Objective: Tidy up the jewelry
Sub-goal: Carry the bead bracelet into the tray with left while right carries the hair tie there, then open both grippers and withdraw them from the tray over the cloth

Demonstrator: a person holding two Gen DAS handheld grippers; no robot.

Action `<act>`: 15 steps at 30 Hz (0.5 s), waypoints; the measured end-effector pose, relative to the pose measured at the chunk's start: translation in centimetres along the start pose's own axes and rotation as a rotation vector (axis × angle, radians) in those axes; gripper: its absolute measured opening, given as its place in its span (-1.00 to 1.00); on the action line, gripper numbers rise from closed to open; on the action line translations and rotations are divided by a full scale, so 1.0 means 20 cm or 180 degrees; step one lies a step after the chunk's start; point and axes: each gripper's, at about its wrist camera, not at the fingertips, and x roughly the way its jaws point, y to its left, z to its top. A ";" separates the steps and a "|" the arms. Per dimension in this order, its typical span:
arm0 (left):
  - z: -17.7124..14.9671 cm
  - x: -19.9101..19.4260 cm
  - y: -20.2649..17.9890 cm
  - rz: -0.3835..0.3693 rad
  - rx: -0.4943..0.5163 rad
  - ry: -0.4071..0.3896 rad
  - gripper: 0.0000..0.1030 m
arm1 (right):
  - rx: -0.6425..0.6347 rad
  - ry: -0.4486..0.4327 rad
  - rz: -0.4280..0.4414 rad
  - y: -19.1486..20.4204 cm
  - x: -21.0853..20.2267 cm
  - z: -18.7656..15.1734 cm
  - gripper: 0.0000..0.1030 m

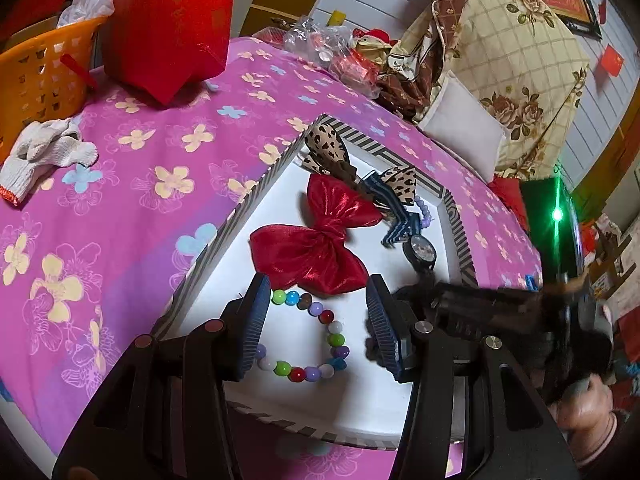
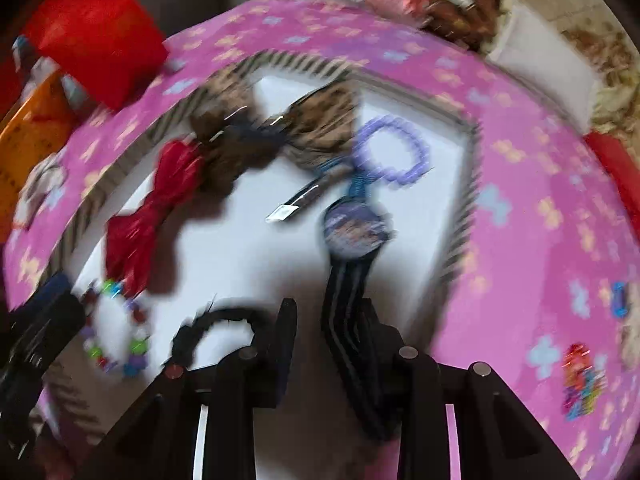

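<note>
Tray with striped rim sits on pink floral cloth; both grippers over its near end.

Left gripper: fingers wide apart, holding nothing. Multicolour bead bracelet lies flat on the tray floor between the two pads, its left side hidden behind the left pad, clear of the right one. Red bow just beyond the fingertips. Past it: leopard-print bow, blue striped ribbon, watch ahead-right of the right finger.

Right gripper: fingers open with a moderate gap. Watch strap runs down between them, the dark strap close to the right finger; grip not confirmed, frame is motion-blurred. Watch face straight ahead of the tips.

View differences:
- Right wrist shows the purple bead bracelet as a full loop beyond the watch; left wrist catches only a few purple beads behind the ribbon.
- Right wrist shows a metal hair clip ahead-left of the tips and a black hair tie just outside the left finger; the left view shows only a dark blurred mass there, next to the right gripper's body.
- Right wrist also shows a small colourful item on the cloth, off the tray, far right.
- Left wrist alone is sharp: orange basket, white glove, red bag far ahead-left of the fingers.
</note>
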 end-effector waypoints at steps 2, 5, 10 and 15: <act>0.00 0.00 0.00 0.0010 0.0008 0.0004 -0.04 | -0.0003 0.0010 0.0182 0.02 -0.02 -0.02 -0.43; -0.01 0.01 -0.01 0.0032 0.0047 0.0001 -0.04 | 0.0086 -0.0159 0.0203 0.00 -0.13 -0.06 -0.43; -0.02 0.00 -0.03 0.0009 0.0102 -0.0034 -0.04 | 0.0396 -0.0430 0.0122 -0.28 -0.40 -0.23 -0.09; -0.03 -0.03 -0.04 -0.0074 0.0089 -0.0057 0.02 | 0.0877 -0.0450 -0.0376 -0.76 -0.58 -0.55 -0.09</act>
